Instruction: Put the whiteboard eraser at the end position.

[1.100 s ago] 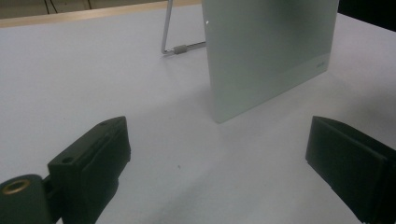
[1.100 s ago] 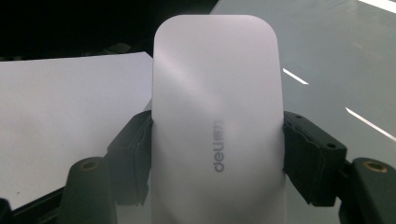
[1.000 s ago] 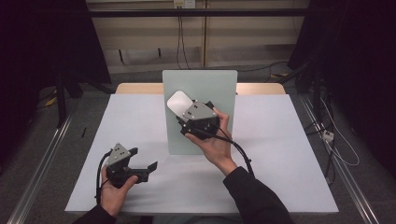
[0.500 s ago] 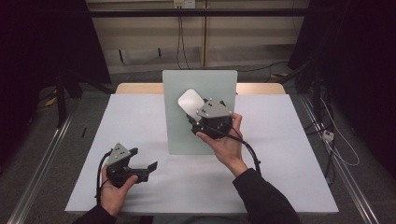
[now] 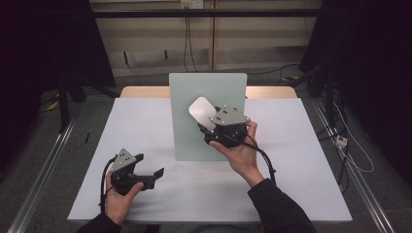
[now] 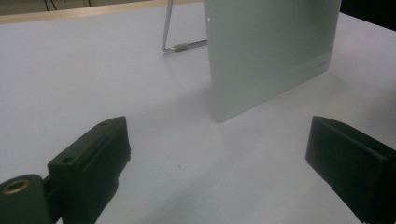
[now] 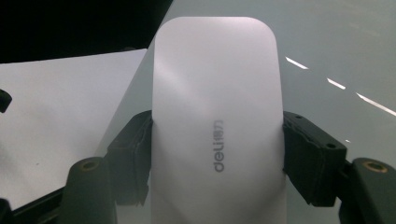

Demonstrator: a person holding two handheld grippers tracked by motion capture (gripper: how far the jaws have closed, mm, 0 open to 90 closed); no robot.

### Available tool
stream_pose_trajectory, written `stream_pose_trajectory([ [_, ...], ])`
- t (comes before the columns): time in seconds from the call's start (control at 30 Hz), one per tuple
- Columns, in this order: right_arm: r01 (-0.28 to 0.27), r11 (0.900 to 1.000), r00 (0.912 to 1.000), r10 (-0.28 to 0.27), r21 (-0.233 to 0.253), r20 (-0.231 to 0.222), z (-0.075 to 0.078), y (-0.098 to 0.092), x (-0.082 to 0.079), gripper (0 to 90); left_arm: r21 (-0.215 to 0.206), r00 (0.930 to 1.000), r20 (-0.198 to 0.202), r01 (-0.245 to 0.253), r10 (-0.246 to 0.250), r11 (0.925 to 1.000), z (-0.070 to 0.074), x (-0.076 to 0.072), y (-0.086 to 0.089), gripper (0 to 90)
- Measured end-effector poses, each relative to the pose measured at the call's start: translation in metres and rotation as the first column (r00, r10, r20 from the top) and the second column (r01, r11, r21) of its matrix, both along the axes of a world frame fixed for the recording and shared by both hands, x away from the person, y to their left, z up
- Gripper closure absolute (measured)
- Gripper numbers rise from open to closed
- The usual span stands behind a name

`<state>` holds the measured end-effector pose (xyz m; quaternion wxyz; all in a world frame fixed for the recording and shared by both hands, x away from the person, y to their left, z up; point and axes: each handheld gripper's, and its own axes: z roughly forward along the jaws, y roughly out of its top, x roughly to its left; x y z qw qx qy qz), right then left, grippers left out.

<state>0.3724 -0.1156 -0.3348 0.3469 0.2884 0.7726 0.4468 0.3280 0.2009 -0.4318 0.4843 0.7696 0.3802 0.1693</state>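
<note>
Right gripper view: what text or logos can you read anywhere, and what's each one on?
"deli", followed by two small characters too blurred to read: grey print on the white eraser clamped in the right gripper.
A small mark near the lower corner of the pale green board, in the left gripper view: too small to read.
Nothing else legible.

High view: overhead at the counter's (image 5: 145,126) near edge, facing forward, far. Gripper views: low, close, along their jaws. All three share the upright pale-green panel (image 5: 194,92) (image 6: 266,51) (image 7: 336,42).
</note>
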Motion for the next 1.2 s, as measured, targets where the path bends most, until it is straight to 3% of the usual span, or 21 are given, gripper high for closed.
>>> stream_pose_trajectory([
  [0.37, -0.047, 0.999, 0.9978, 0.046, -0.016, -0.047, -0.001, -0.009, -0.005, 31.6, -0.012, 1.0000, -0.006, -0.004, 0.004, 0.9999, 0.000, 0.000, 0.000, 6.2],
  [0.47, -0.061, 0.998, 0.9964, 0.061, -0.011, -0.059, -0.003, -0.011, -0.008, 31.6, 0.001, 1.0000, -0.002, 0.002, -0.002, 1.0000, 0.000, 0.000, 0.000, 6.2],
  [0.63, -0.095, 0.995, 0.9908, 0.094, -0.004, -0.097, -0.011, -0.017, -0.012, 31.6, 0.013, 1.0000, 0.000, 0.001, -0.001, 0.9999, 0.000, -0.001, -0.001, 6.2],
  [0.77, -0.110, 0.994, 0.9864, 0.110, 0.004, -0.122, -0.016, -0.025, -0.015, 31.6, -0.003, 1.0000, -0.006, -0.004, 0.004, 1.0000, 0.000, -0.001, -0.001, 6.2],
  [0.97, -0.109, 0.994, 0.9843, 0.108, -0.004, -0.140, -0.020, -0.033, -0.019, 31.6, -0.001, 1.0000, -0.007, -0.003, 0.003, 1.0000, 0.001, -0.001, 0.000, 6.2],
  [1.2, -0.148, 0.989, 0.9745, 0.144, -0.012, -0.172, -0.024, -0.038, -0.027, 31.6, -0.004, 1.0000, -0.004, -0.008, 0.008, 1.0000, 0.001, -0.002, 0.001, 6.2],
])
